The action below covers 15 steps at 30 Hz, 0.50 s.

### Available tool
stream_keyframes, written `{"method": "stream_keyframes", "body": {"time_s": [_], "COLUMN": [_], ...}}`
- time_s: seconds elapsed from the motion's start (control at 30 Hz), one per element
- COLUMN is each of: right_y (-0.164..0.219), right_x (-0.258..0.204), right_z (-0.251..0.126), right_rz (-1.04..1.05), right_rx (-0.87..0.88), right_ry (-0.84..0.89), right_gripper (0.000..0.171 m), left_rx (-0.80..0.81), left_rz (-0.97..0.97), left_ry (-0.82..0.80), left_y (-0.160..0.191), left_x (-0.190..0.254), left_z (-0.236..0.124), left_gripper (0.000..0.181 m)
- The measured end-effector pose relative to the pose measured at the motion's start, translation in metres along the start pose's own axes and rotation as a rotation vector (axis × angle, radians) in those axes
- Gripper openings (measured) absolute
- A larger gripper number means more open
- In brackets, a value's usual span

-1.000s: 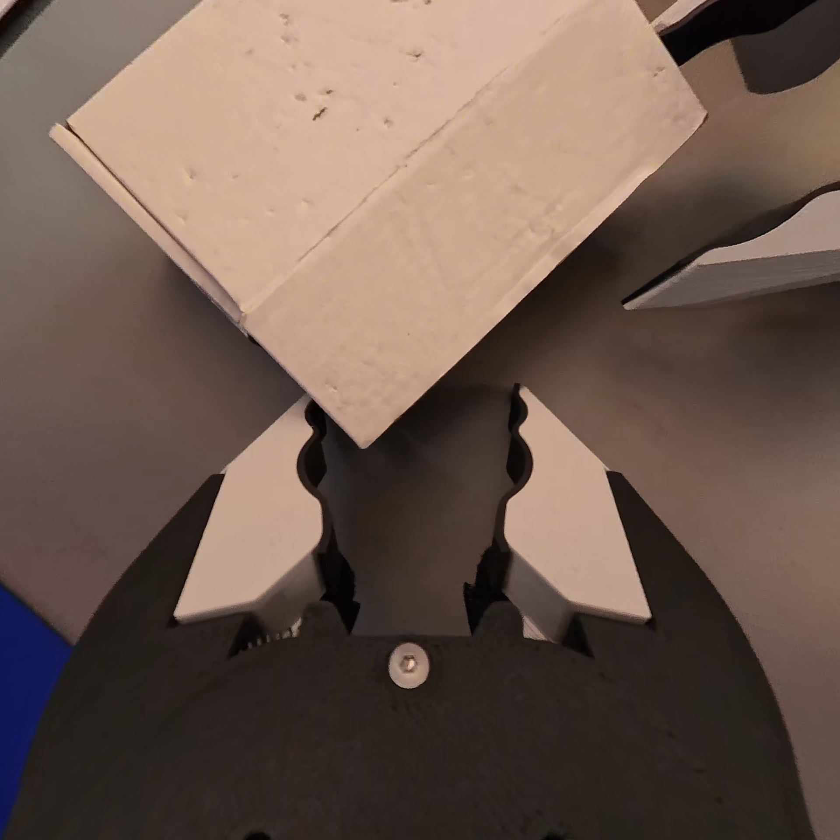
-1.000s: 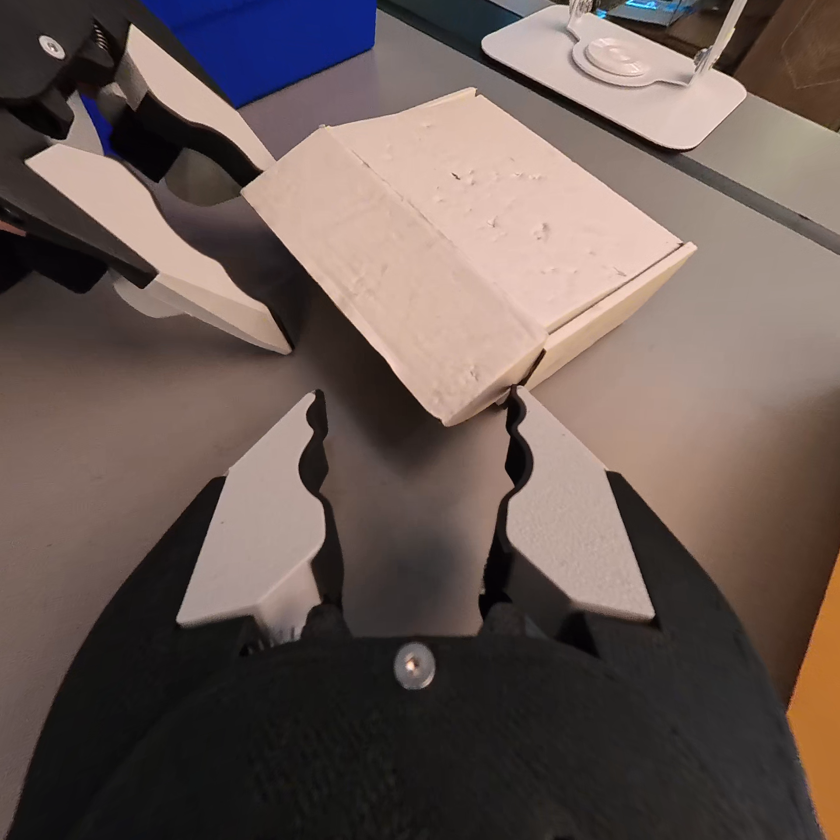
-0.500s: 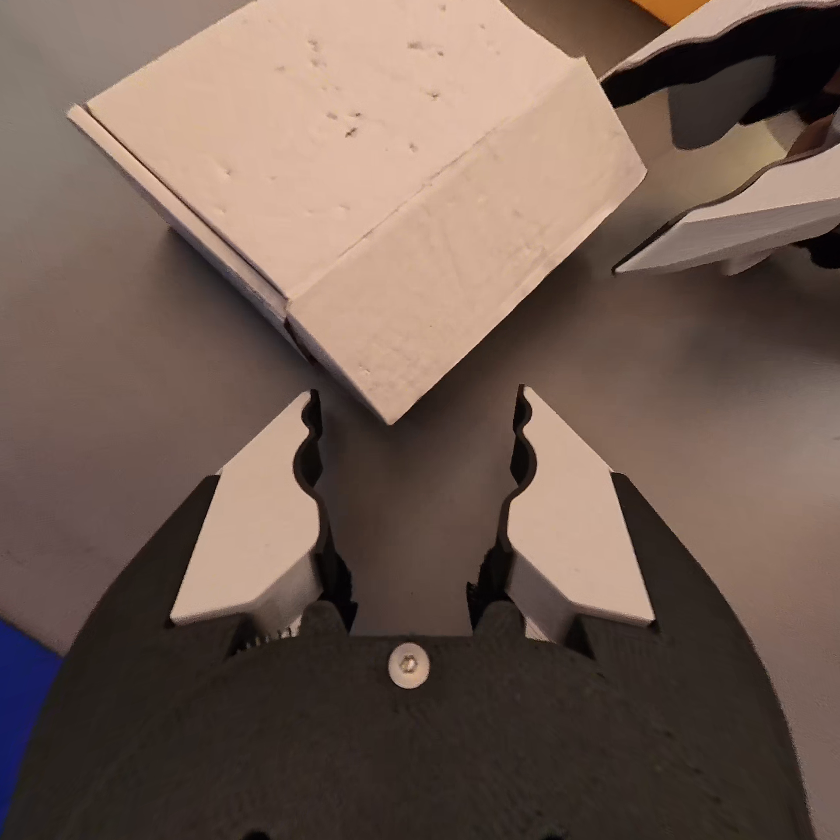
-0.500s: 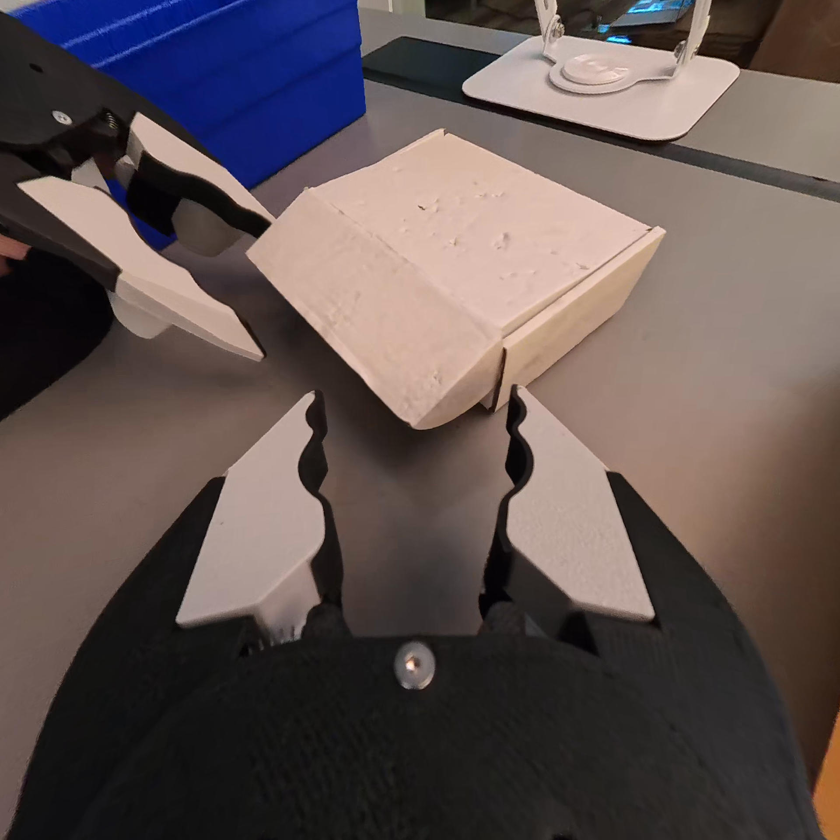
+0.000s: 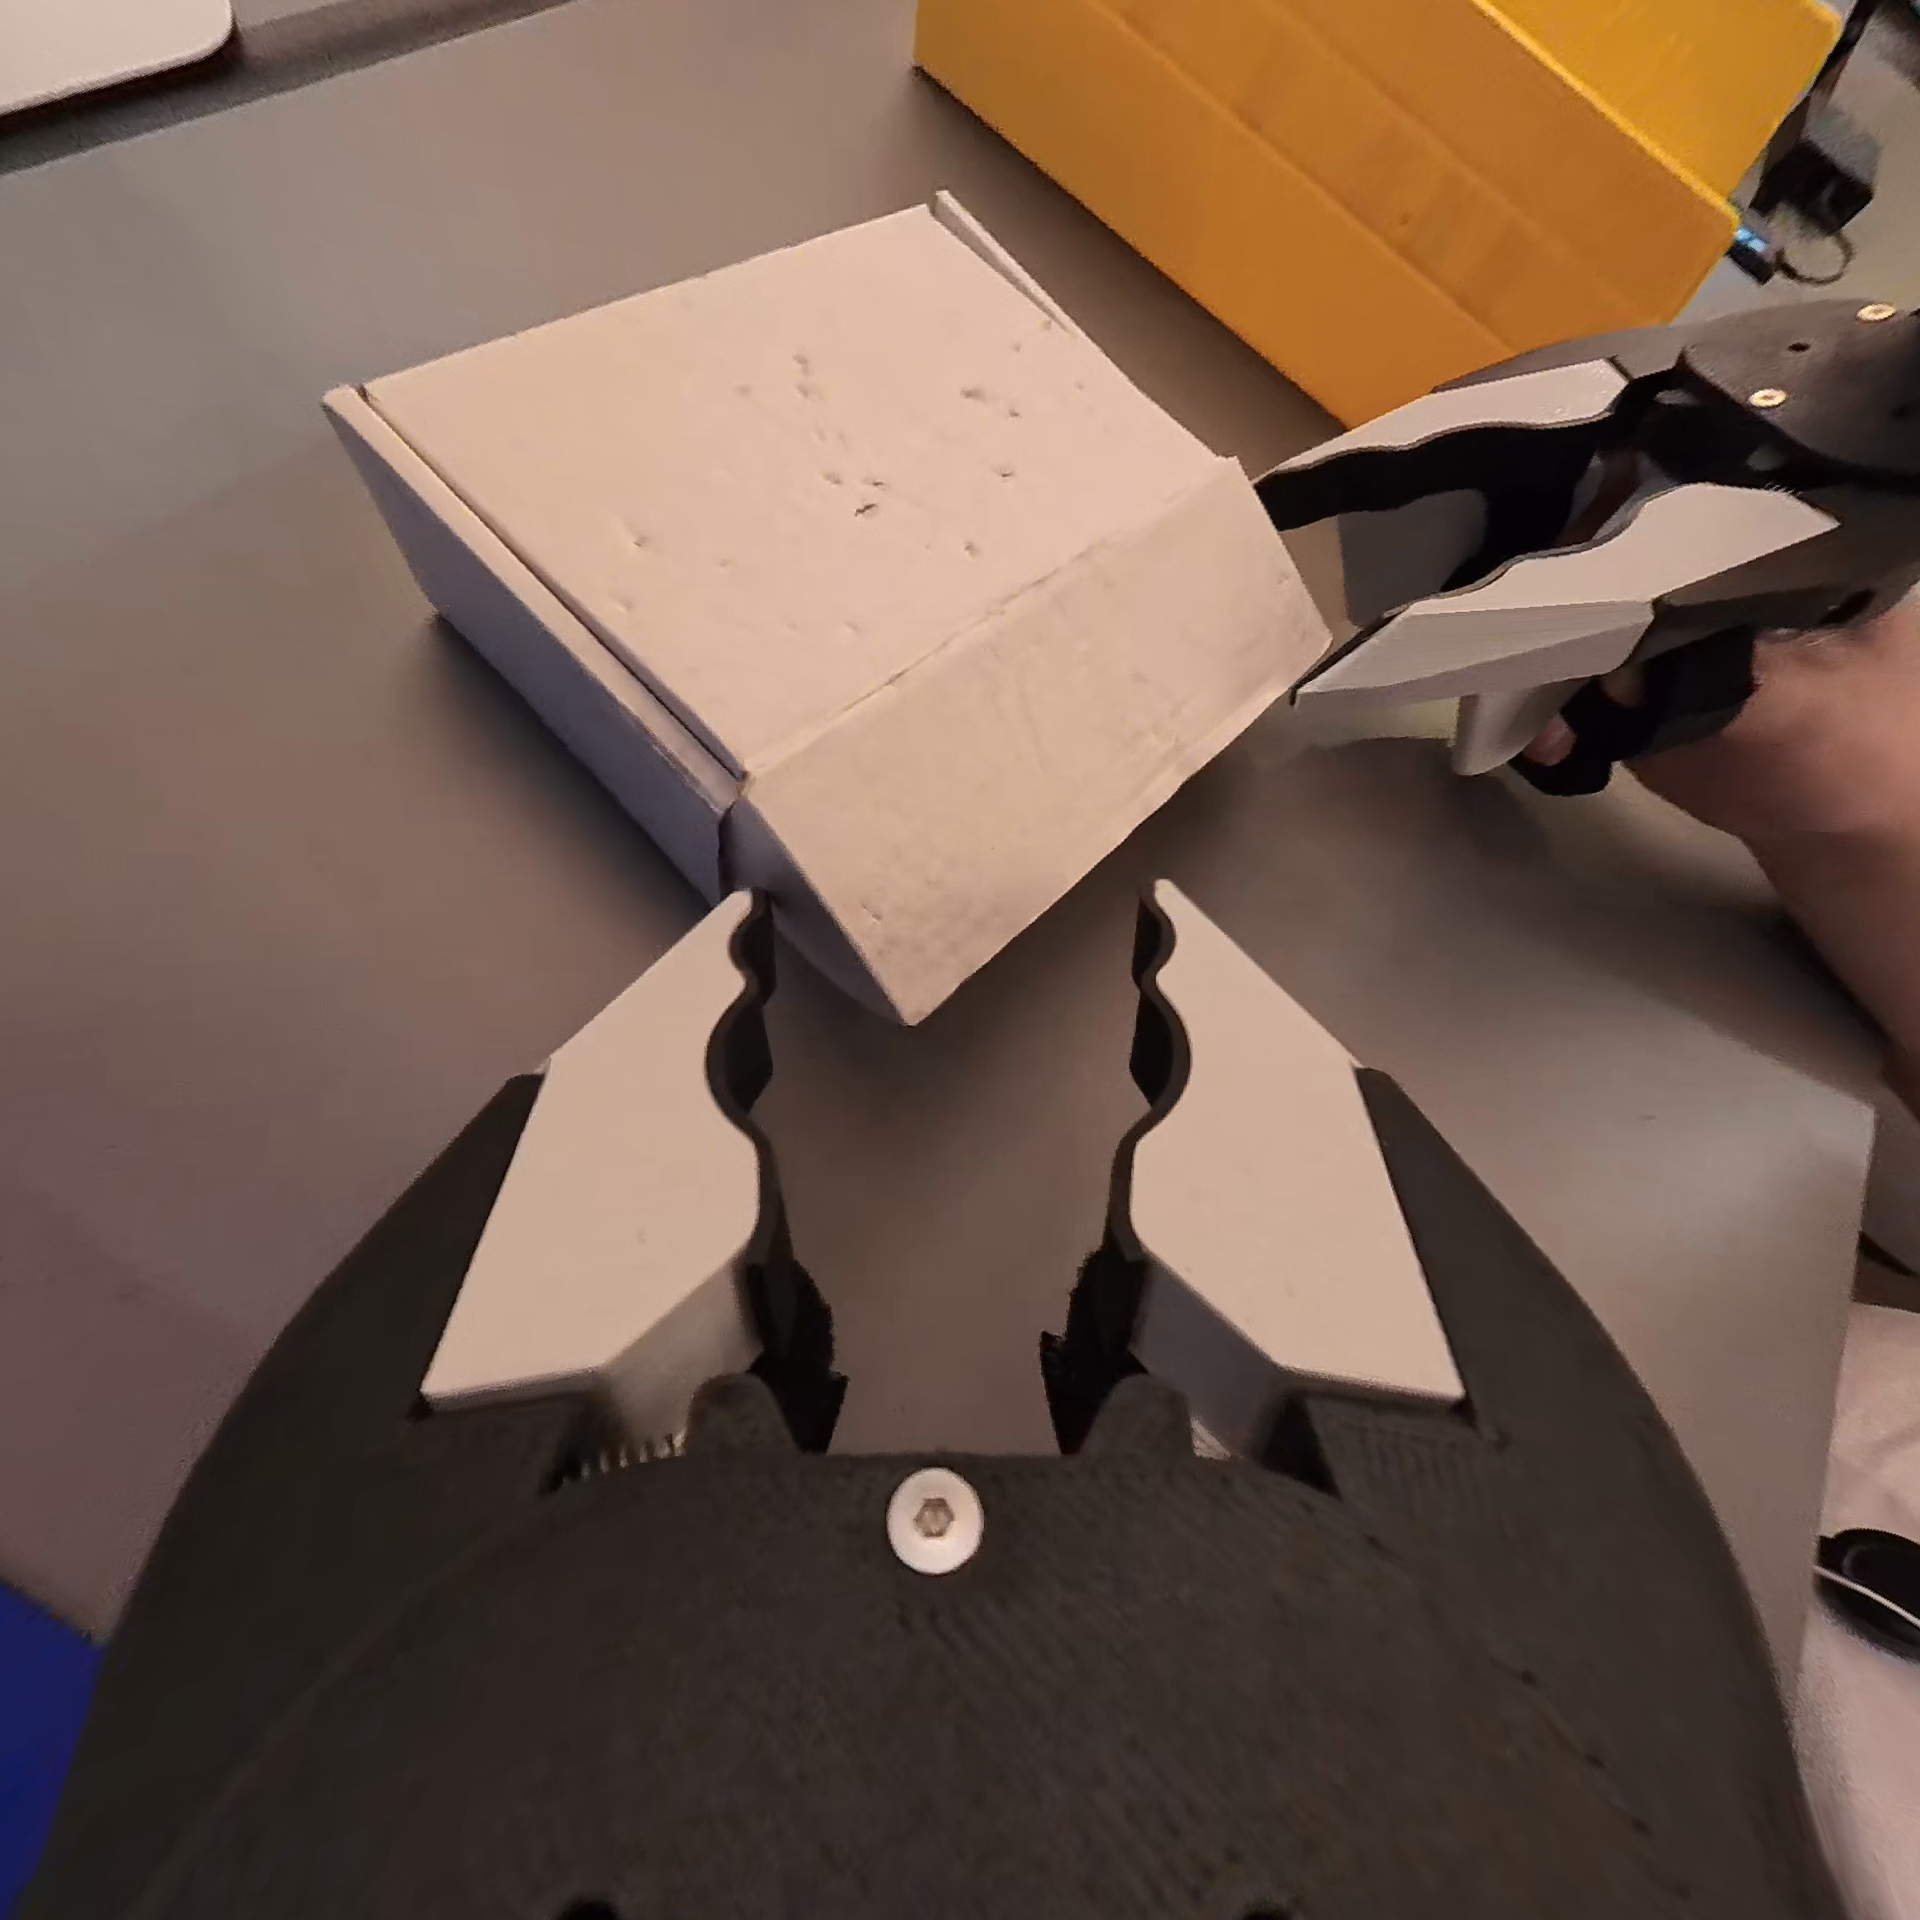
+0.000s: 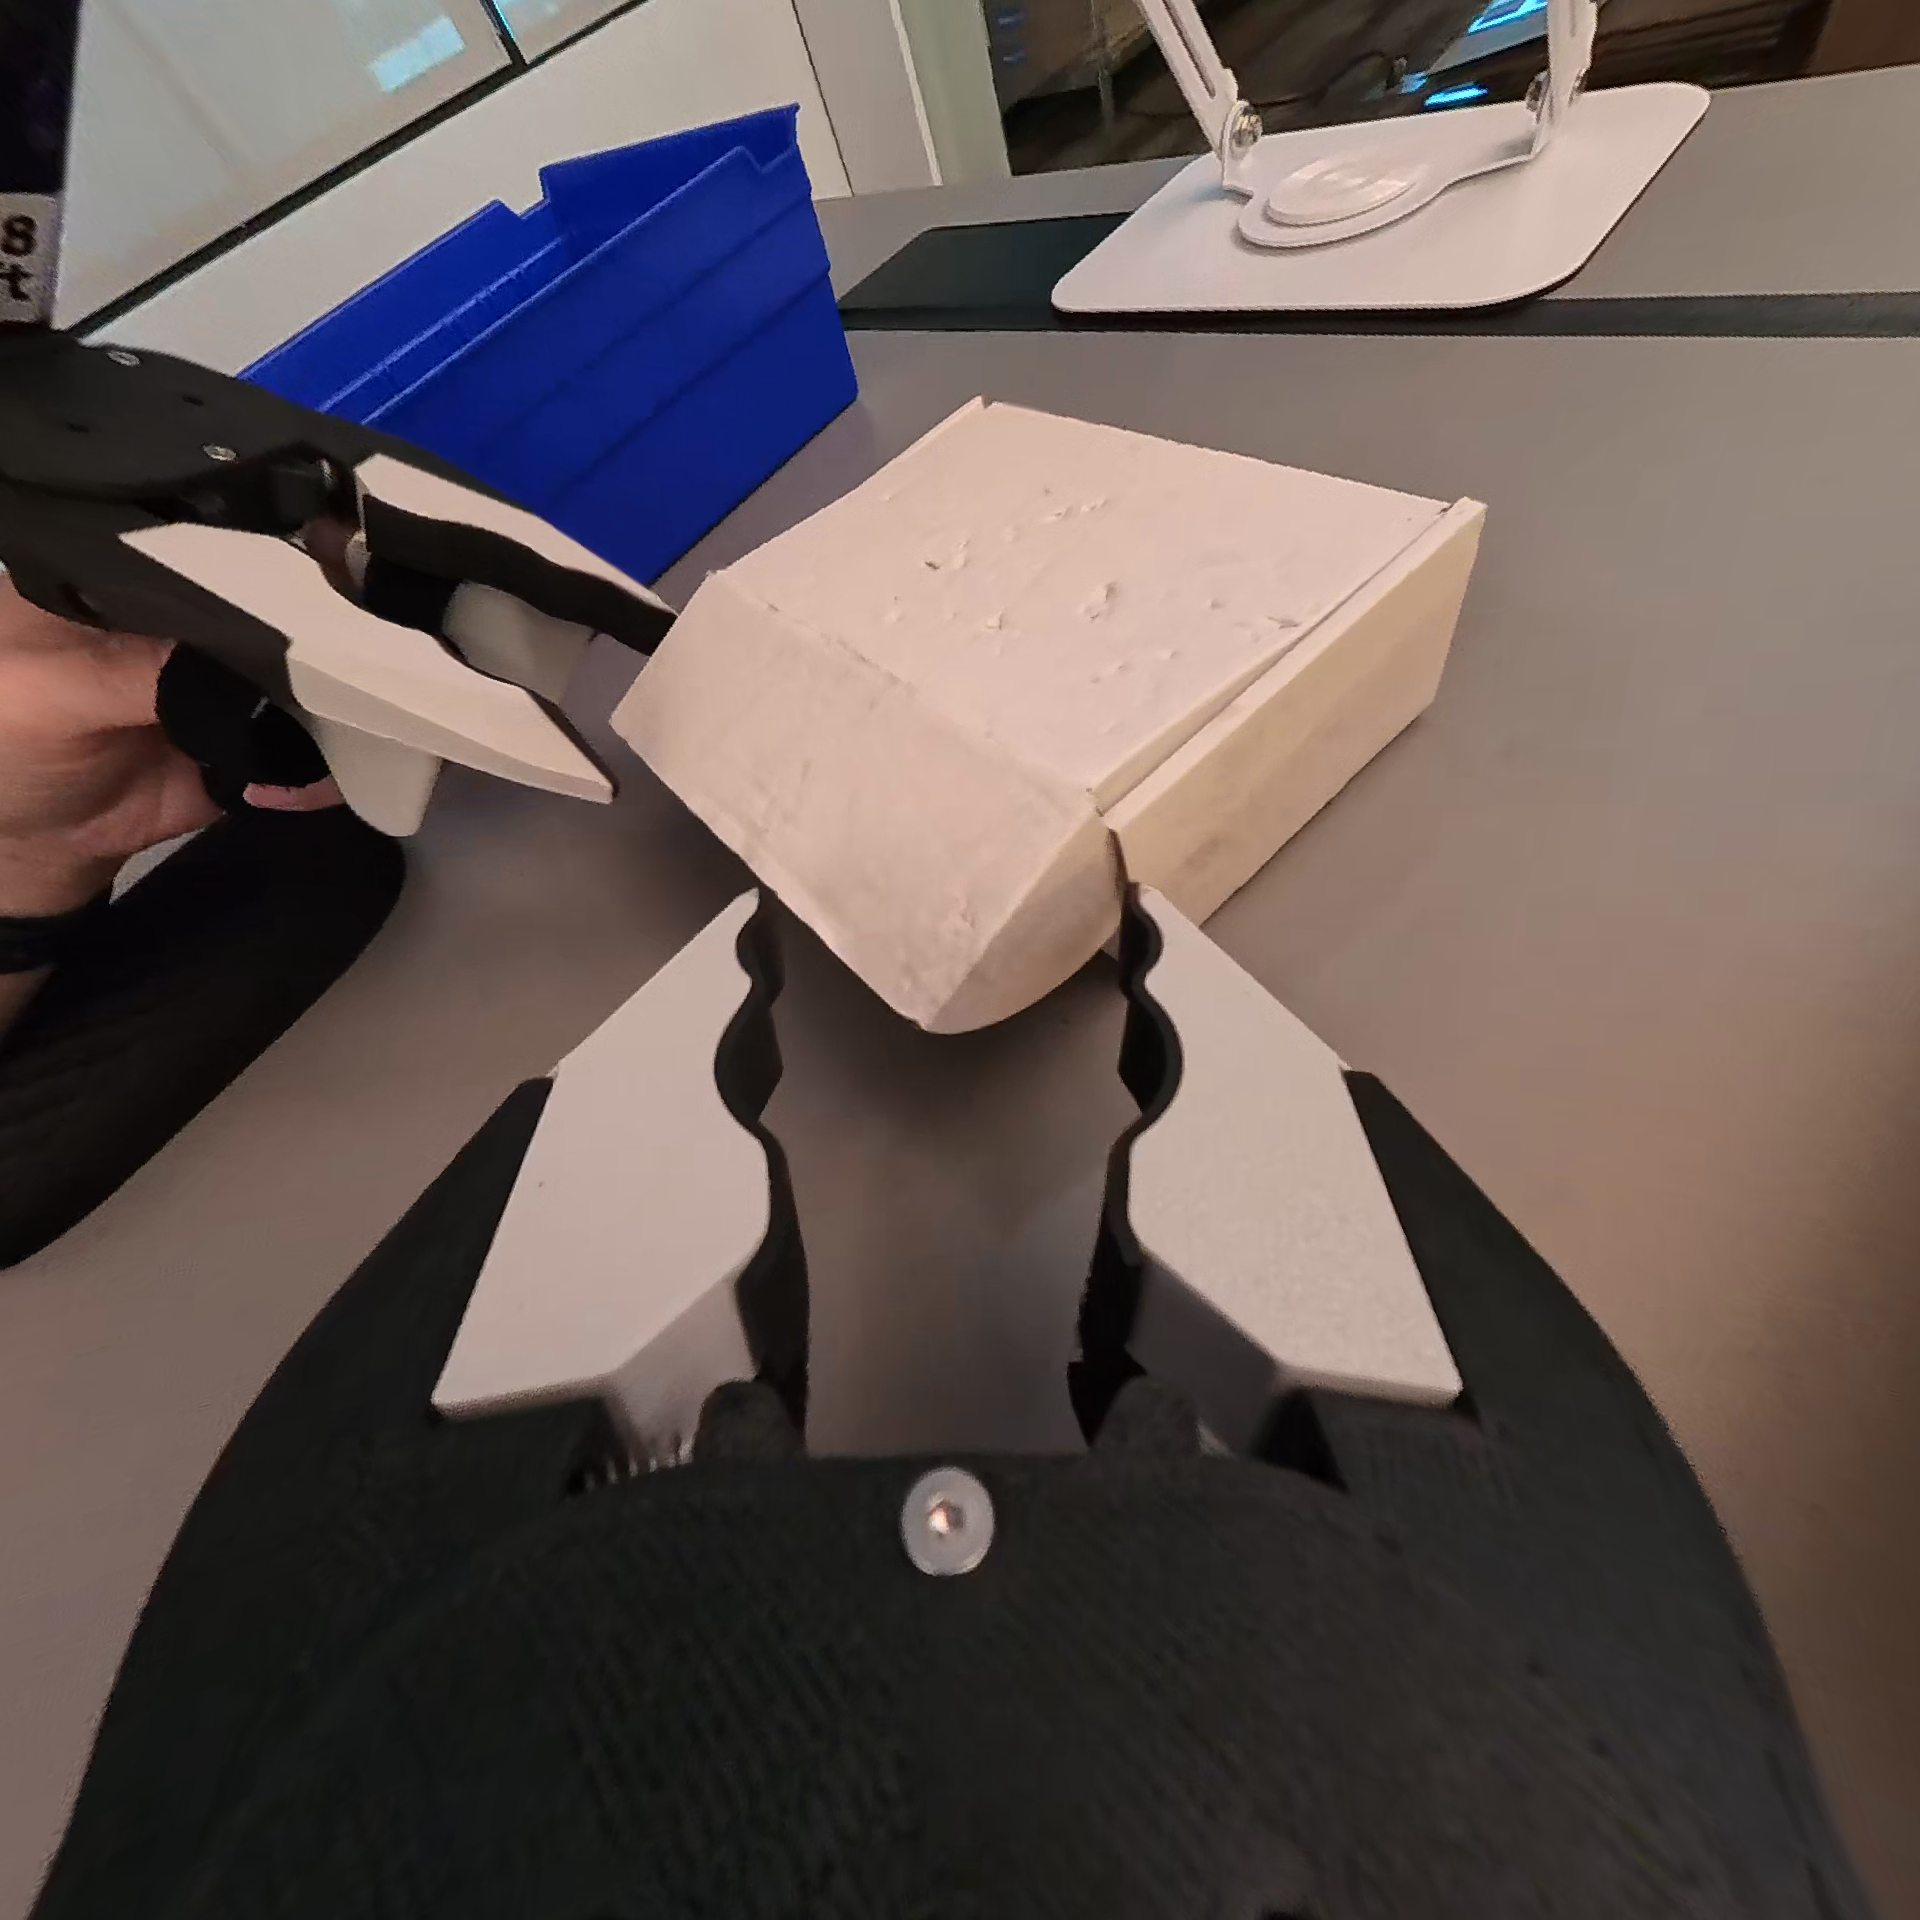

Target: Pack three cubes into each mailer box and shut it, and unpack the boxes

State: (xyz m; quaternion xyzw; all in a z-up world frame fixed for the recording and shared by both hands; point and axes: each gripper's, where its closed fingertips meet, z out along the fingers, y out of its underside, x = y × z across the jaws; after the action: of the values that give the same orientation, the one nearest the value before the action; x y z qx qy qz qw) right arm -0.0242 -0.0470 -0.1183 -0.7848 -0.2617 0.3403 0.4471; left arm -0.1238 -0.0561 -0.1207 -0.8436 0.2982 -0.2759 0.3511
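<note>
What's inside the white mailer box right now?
Cannot tell: the mailer box has its lid down over the top, its front flap sticking out untucked. Any cubes inside are covered.

Dim warm indoor light, soft shadows, wide-angle edge distortion

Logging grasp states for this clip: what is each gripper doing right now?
Left gripper: open, holding nothing, at the mailer box flap corner.
Right gripper: open, holding nothing, at the other flap corner.

The mailer box (image 5: 790,540) is off-white with small dark pits. One bin (image 5: 1382,156) is yellow, another bin (image 6: 623,343) blue, on a grey table (image 5: 260,831).
</note>
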Motion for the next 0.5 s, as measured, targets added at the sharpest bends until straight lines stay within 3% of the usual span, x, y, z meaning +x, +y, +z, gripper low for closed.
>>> {"method": "stream_keyframes", "body": {"time_s": [0.03,0.27,0.5], "right_y": [0.000,0.000,0.002], "right_x": [0.000,0.007,0.009], "right_z": [0.001,0.002,0.002], "right_rz": [0.008,0.022,-0.002], "right_rx": [0.002,-0.001,-0.013], "right_ry": [-0.003,0.021,0.038], "right_gripper": [0.063,0.054,0.054], "left_rx": [0.003,0.035,0.027], "left_rz": [-0.013,-0.055,-0.022], "left_ry": [0.012,0.002,-0.029], "left_y": [0.000,-0.002,0.001], "left_x": [0.001,-0.007,-0.009], "left_z": [0.000,0.002,0.006], "left_gripper": [0.067,0.052,0.050]}}
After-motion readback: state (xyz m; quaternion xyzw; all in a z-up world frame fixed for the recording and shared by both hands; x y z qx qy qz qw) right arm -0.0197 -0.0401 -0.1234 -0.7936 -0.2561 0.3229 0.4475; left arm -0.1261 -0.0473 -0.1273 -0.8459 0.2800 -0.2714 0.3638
